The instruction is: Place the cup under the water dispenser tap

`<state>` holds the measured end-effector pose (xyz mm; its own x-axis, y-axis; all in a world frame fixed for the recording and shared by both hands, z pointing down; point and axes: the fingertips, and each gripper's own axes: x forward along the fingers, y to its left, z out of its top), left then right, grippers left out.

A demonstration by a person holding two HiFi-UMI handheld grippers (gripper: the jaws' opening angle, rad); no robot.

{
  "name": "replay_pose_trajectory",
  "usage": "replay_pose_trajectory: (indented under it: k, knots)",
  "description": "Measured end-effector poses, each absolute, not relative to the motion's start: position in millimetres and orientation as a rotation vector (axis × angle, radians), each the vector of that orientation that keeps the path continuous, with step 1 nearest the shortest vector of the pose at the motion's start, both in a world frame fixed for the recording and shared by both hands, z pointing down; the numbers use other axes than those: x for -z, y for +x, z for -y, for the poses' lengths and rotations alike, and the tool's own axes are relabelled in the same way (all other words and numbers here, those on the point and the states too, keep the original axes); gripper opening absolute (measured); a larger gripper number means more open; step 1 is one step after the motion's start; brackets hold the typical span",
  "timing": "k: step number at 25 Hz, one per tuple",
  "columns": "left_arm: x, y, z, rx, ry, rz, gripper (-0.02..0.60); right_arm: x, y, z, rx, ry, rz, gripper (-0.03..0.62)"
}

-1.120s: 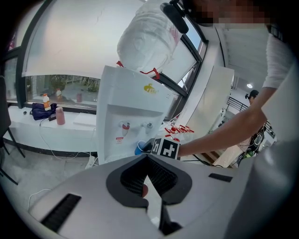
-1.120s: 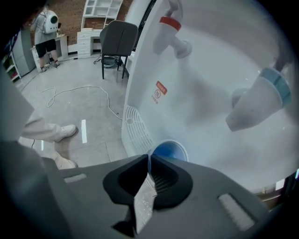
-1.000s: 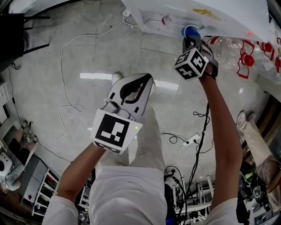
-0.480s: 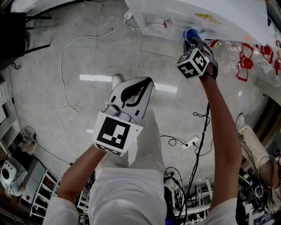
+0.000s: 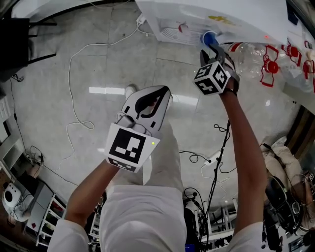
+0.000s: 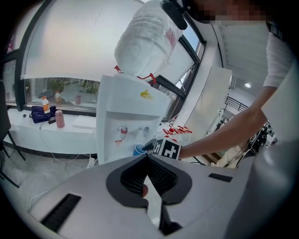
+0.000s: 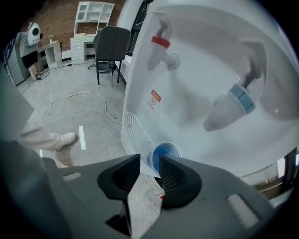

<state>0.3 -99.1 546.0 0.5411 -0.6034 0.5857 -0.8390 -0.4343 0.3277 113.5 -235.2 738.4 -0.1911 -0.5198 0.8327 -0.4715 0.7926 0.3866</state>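
A blue cup stands on the drip tray of the white water dispenser, below the blue-banded tap; the red tap is to its left. My right gripper hovers just in front of the cup, its jaws opening, the pads off the cup and only its near rim showing between the tips. In the head view the cup peeks out above the right gripper. My left gripper hangs shut and empty over the floor, well short of the dispenser.
A big water bottle tops the dispenser. Empty clear bottles with red handles lie to the right. A white cable loops over the tiled floor, and the person's legs stand below the grippers. An office chair stands at the back.
My right gripper's jaws have spread apart off the blue cup and it has lifted slightly back; the cup stays on the tray. The left gripper has kept still.
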Motion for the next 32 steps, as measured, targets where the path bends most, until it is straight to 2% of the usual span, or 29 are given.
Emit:
replay_pose_trajectory:
  k: [4,15,32]
  knots:
    - [-532.7,-3.5,99.0,-0.525,2.202,1.154,0.002,-719.3,107.6,224.6,0.041,0.777,1.851,0.135]
    - [-500.5,-19.7,92.0,-0.528,2.218,1.157,0.002,-645.9,84.3,195.5,0.01,0.838,1.957,0.012]
    - [-443.3,-42.4,72.3,-0.476,2.21,1.214,0.002,-490.5,55.8,145.4,-0.102,1.0,2.216,0.011]
